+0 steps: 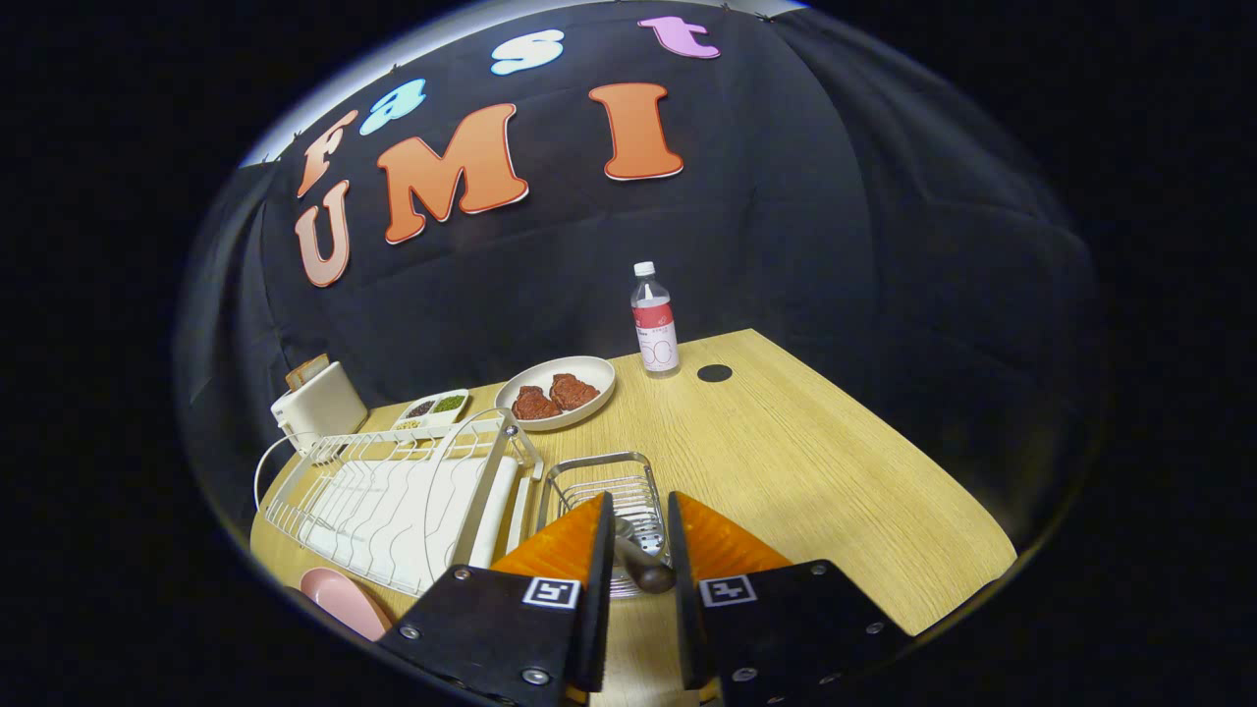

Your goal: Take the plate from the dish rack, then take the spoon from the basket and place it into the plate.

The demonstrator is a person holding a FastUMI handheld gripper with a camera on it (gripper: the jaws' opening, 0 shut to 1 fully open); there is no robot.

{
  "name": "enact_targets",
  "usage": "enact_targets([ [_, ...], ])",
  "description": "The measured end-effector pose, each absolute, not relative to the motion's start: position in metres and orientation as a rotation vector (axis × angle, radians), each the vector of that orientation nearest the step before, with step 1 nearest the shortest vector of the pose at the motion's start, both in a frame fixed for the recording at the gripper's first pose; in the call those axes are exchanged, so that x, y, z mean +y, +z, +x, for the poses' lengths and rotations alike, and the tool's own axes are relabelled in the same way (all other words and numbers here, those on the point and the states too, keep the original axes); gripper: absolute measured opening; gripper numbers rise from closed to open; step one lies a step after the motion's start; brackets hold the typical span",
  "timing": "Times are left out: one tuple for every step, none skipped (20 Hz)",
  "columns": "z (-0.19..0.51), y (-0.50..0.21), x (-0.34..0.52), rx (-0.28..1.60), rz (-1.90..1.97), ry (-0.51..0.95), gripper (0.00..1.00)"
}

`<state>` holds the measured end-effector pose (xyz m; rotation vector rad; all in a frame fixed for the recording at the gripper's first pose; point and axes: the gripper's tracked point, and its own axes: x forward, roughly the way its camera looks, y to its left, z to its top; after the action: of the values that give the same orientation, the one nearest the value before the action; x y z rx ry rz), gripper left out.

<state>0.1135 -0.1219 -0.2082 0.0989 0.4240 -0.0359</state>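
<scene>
My gripper (pixel 640 501) hangs just above the small wire basket (pixel 589 469), which stands right of the white dish rack (pixel 393 501). Between the fingers sits the spoon (pixel 643 568), its dark handle crossing the narrow gap and a bit of metal showing above it. Both fingers press on the handle. The pink plate (pixel 344 599) lies flat on the wooden table (pixel 815 471), in front of the rack and to the left of my fingers. The left finger hides part of the basket's near side.
Beyond the rack lie a white plate with two pieces of meat (pixel 556 391), a small dish of condiments (pixel 433 407) and a white toaster (pixel 317 405). A water bottle (pixel 655 322) stands at the back beside a dark round hole (pixel 714 373).
</scene>
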Motion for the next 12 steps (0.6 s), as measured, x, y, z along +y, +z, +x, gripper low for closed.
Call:
enact_targets([
  [0.112, -0.208, -0.116, 0.428, 0.112, -0.022, 0.22],
  [0.111, -0.207, -0.112, 0.430, 0.120, -0.010, 0.20],
  [0.110, -0.206, -0.111, 0.427, 0.110, -0.008, 0.16],
  [0.110, -0.205, -0.109, 0.424, 0.085, -0.006, 0.14],
  [0.109, -0.203, -0.106, 0.419, 0.057, 0.000, 0.11],
  [0.109, -0.199, -0.102, 0.413, 0.043, 0.013, 0.10],
  [0.107, -0.195, -0.095, 0.410, 0.038, 0.026, 0.08],
  [0.107, -0.190, -0.091, 0.406, 0.038, 0.036, 0.08],
  [0.107, -0.186, -0.090, 0.399, 0.028, 0.036, 0.08],
  [0.107, -0.181, -0.088, 0.392, 0.017, 0.037, 0.08],
  [0.108, -0.176, -0.089, 0.385, 0.004, 0.035, 0.08],
  [0.107, -0.170, -0.089, 0.375, -0.009, 0.033, 0.08],
])
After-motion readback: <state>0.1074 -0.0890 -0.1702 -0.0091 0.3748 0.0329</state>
